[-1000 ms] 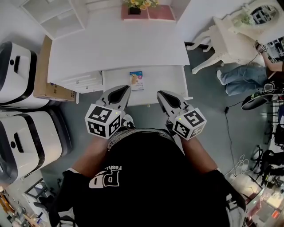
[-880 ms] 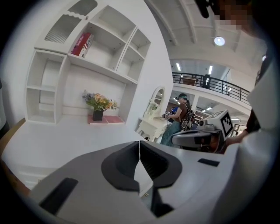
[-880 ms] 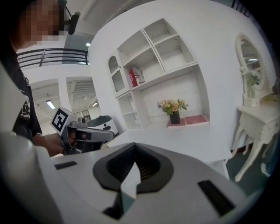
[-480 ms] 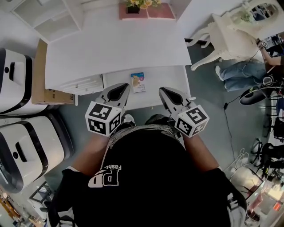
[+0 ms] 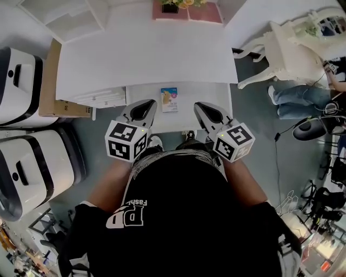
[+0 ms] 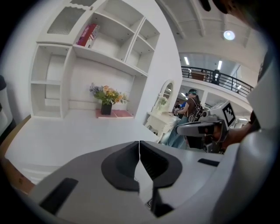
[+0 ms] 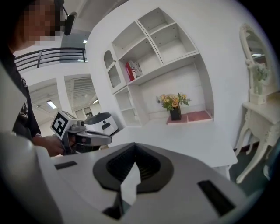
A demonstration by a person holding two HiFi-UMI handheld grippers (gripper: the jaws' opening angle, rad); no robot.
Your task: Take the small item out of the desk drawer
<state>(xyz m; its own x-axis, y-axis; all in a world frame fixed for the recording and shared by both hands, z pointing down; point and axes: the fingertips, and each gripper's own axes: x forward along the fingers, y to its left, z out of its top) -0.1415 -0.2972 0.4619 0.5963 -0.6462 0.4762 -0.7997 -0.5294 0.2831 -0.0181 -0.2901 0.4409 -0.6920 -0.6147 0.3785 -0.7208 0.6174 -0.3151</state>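
The desk drawer (image 5: 216,111) stands pulled out under the white desktop (image 5: 146,54). A small printed packet (image 5: 168,99) lies flat near the drawer's back. My left gripper (image 5: 145,106) hovers over the drawer's front left, just left of and nearer than the packet, jaws shut and empty. At the front right my right gripper (image 5: 202,108) is also shut and empty. The left gripper view shows its closed jaws (image 6: 139,148) level over the desktop, with the right gripper (image 6: 203,128) beside it. In the right gripper view the jaws (image 7: 134,151) meet, and the left gripper (image 7: 85,138) is alongside.
Two white machines (image 5: 24,81) (image 5: 38,167) and a cardboard box (image 5: 51,89) stand left of the desk. A white chair (image 5: 294,46) and a seated person's legs (image 5: 303,97) are to the right. A flower pot (image 5: 174,6) and wall shelves (image 5: 65,21) sit at the desk's back.
Both grippers stay shut in front of the open drawer and have edged slightly forward. The head view has shifted a little; the packet has not moved.
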